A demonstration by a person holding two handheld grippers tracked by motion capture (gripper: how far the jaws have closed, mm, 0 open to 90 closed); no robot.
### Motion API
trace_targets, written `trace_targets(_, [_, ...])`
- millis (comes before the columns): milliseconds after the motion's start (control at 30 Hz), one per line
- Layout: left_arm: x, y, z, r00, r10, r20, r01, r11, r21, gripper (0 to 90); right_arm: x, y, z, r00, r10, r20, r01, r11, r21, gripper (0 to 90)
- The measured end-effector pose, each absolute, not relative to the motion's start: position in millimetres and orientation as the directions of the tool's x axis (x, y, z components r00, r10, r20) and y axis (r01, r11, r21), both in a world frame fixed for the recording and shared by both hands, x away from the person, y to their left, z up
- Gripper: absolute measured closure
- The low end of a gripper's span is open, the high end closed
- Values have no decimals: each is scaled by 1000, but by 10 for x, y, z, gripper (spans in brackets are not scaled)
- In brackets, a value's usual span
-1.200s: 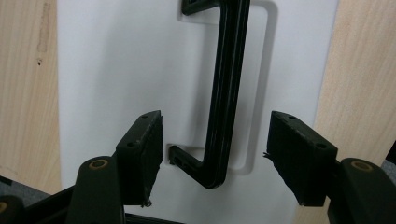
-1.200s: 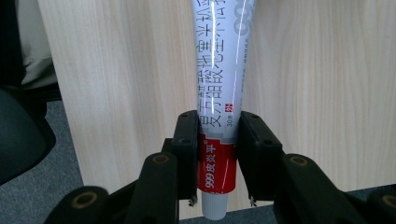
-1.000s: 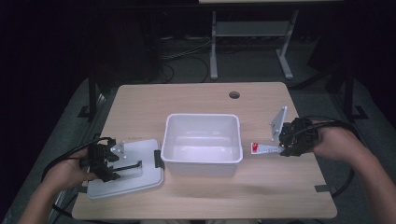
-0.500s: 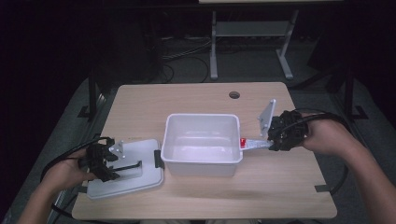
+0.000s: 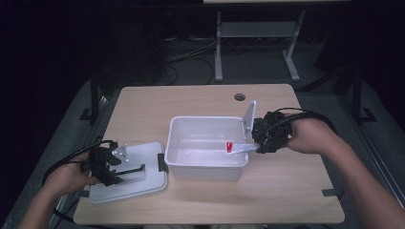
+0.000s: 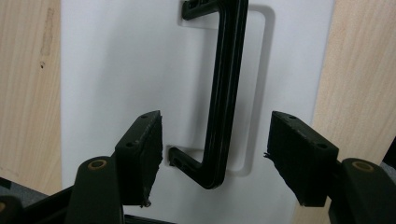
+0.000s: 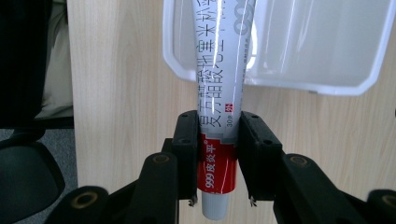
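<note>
My right gripper is shut on a white tube with a red band and printed lettering, held level. The tube's far end reaches over the right rim of the white plastic bin at the table's middle. In the right gripper view the pads clamp the tube near its cap, with the bin ahead. At the left my left gripper rests open over the white lid. The left gripper view has the lid's black handle between the spread jaws, untouched.
The bin's inside looks bare. A round cable hole is near the table's far edge. A strip of dark tape marks the front right. Bare wood lies behind the bin and along the front edge.
My right gripper has carried the tube leftward and slightly up, from beside the bin to over its right rim. The left gripper and the lid have stayed put.
</note>
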State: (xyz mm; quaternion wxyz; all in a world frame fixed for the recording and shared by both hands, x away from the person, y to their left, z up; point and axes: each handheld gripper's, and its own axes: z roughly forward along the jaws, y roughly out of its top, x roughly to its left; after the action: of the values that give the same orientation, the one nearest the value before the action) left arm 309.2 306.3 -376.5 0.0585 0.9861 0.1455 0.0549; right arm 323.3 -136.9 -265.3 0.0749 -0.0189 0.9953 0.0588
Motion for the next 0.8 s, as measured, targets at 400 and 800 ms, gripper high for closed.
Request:
trace_targets(400, [3091,3075,-3777,951,297,90,284,-949,134,352,3266,-1127,-2712,-988,-50,-144,-67,991,114,690])
trace_targets(800, [3085,3096,-3794,950,299,88,286,-949,133,352,3290,-909,-2787,-990,-64,-128,-77,992,98,690])
